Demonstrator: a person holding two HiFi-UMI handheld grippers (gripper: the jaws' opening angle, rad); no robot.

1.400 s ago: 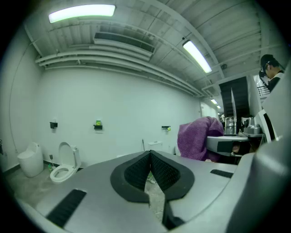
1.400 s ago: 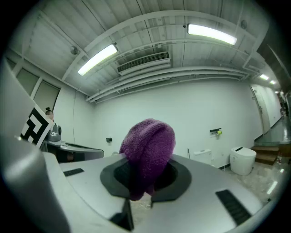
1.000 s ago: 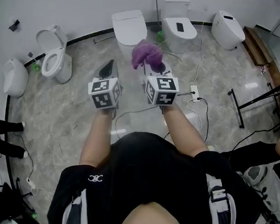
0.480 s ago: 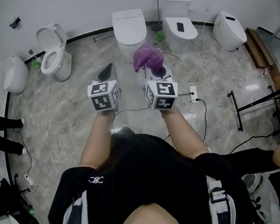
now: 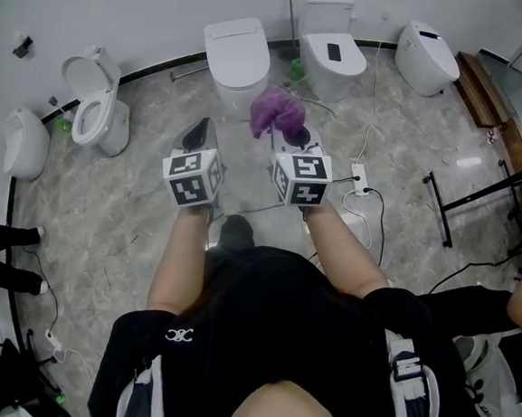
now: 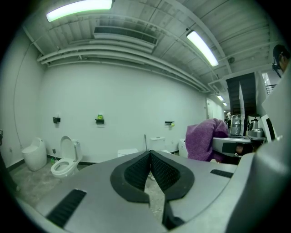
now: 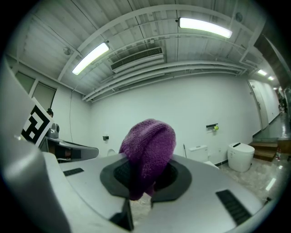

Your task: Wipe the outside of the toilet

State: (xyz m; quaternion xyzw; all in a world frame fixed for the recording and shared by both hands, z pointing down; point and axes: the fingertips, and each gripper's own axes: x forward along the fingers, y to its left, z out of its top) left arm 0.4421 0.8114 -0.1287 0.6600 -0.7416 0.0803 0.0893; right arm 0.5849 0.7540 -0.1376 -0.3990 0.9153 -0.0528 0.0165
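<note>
My right gripper [image 5: 287, 129] is shut on a bunched purple cloth [image 5: 277, 110] that sticks up out of its jaws; the same cloth [image 7: 148, 152] fills the middle of the right gripper view. My left gripper [image 5: 198, 134] is shut with nothing in it, its black pads [image 6: 157, 169] pressed together. Both are held side by side at chest height, well short of the toilets. A white closed-lid toilet [image 5: 234, 57] stands straight ahead by the far wall. A second white toilet [image 5: 331, 41] with a tank stands to its right.
An open-seat toilet [image 5: 97, 105] and a rounded white toilet [image 5: 26, 143] stand at the left, another rounded one [image 5: 426, 55] at the far right. A power strip [image 5: 359, 174] with cables lies on the marble floor. A black stand [image 5: 481, 189] is on the right.
The view has shifted slightly toward the toilets as I step forward. Both grippers keep their hold and their place side by side.
</note>
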